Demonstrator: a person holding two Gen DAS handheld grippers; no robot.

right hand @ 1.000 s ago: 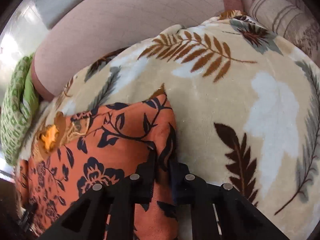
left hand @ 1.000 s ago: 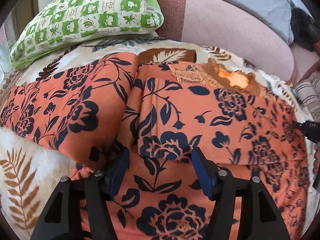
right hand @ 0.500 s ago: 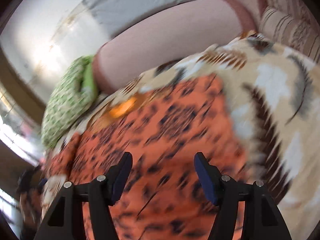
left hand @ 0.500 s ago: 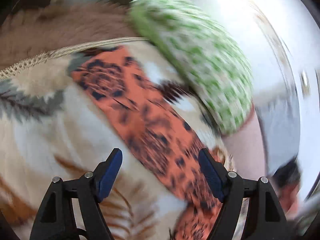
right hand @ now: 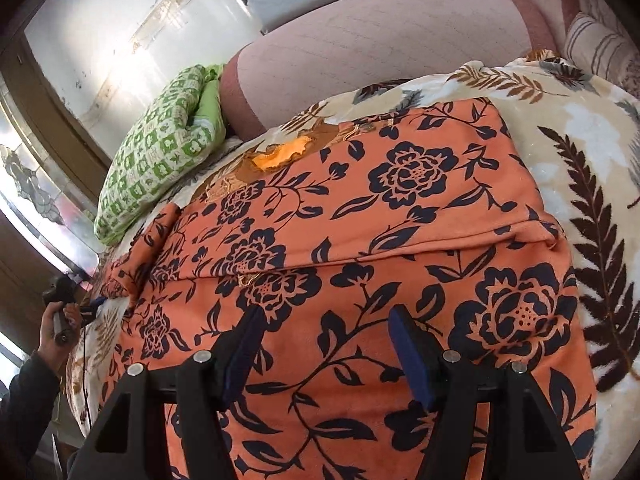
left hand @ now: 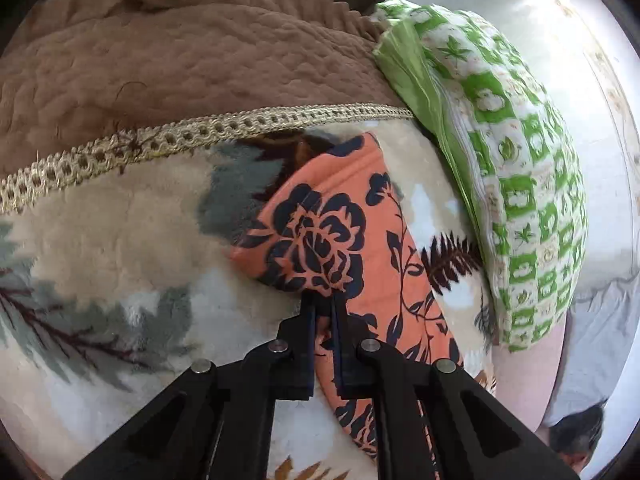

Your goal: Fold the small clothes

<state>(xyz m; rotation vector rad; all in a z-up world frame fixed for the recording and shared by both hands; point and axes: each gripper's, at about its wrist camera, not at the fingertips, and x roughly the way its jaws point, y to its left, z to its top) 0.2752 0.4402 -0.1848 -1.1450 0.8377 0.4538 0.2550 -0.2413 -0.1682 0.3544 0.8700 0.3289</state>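
An orange garment with dark blue flowers (right hand: pixel 360 240) lies spread on a leaf-patterned blanket (right hand: pixel 580 152), its right sleeve side folded over the body. My right gripper (right hand: pixel 324 344) is open above the garment's lower middle and holds nothing. In the left wrist view the garment's left sleeve (left hand: pixel 344 236) stretches out over the blanket (left hand: pixel 120 232). My left gripper (left hand: pixel 324 304) is shut on the sleeve's edge near a big flower. The left gripper also shows small at the left in the right wrist view (right hand: pixel 94 304).
A green and white checked pillow (left hand: pixel 512 168) lies beside the sleeve, also in the right wrist view (right hand: pixel 160 152). A brown quilted cover with lace trim (left hand: pixel 180 60) borders the blanket. A pink headboard cushion (right hand: pixel 380 52) stands behind. A striped cushion (right hand: pixel 600 44) is at far right.
My left gripper swung left from the garment's middle to the sleeve and closed on its edge. My right gripper let go of the right edge, opened and moved back over the garment.
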